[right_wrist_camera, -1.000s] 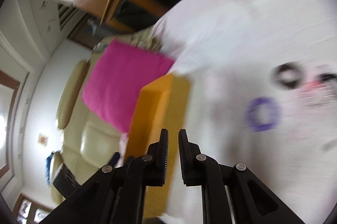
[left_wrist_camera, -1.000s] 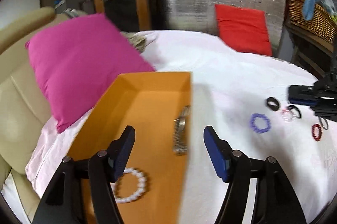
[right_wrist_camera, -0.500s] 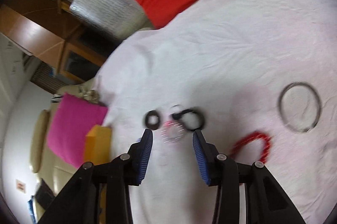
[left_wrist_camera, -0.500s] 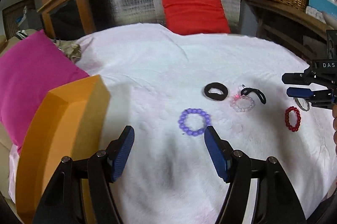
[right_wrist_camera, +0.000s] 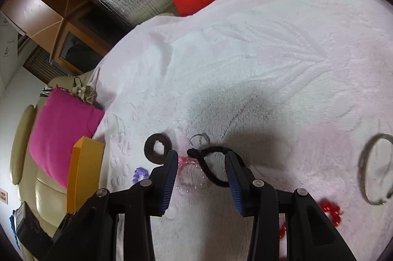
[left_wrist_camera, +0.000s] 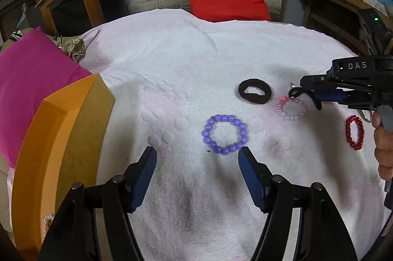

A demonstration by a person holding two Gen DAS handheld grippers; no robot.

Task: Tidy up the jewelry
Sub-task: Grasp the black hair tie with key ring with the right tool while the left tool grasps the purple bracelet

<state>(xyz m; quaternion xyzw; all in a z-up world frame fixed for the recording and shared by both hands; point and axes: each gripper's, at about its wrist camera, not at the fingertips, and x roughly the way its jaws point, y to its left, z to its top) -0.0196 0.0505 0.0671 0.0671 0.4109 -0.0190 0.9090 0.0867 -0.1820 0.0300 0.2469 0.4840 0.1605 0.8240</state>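
A white towel [left_wrist_camera: 186, 69] covers the surface. On it lie a purple bracelet [left_wrist_camera: 224, 134], a black scrunchie [left_wrist_camera: 254, 91], a clear pink bracelet [left_wrist_camera: 292, 109], a black hair tie [right_wrist_camera: 216, 170], a red bracelet [left_wrist_camera: 354, 132] and a metal bangle [right_wrist_camera: 375, 169]. The left gripper [left_wrist_camera: 197, 171] hovers just short of the purple bracelet, jaws open and empty. The right gripper [right_wrist_camera: 201, 177] straddles the clear bracelet and hair tie, jaws apart, not pressing either. An orange box [left_wrist_camera: 56, 145] at left holds a pearl bracelet [left_wrist_camera: 47, 221].
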